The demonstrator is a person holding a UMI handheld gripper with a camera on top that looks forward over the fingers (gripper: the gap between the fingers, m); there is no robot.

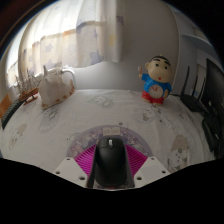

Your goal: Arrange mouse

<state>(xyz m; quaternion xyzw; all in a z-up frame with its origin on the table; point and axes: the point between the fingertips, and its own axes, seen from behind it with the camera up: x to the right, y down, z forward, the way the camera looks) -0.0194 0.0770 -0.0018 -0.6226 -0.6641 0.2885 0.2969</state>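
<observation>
A black computer mouse sits between my two fingers, its scroll wheel pointing away from me. My gripper is shut on the mouse, with the magenta pads pressed against its left and right sides. The mouse's rear end is hidden below, near the gripper body. Whether it rests on the table or hangs just above it cannot be told.
The table wears a pale patterned cloth. A white teapot stands at the far left. A cartoon boy figure in a blue outfit stands at the far right. Light curtains hang behind the table.
</observation>
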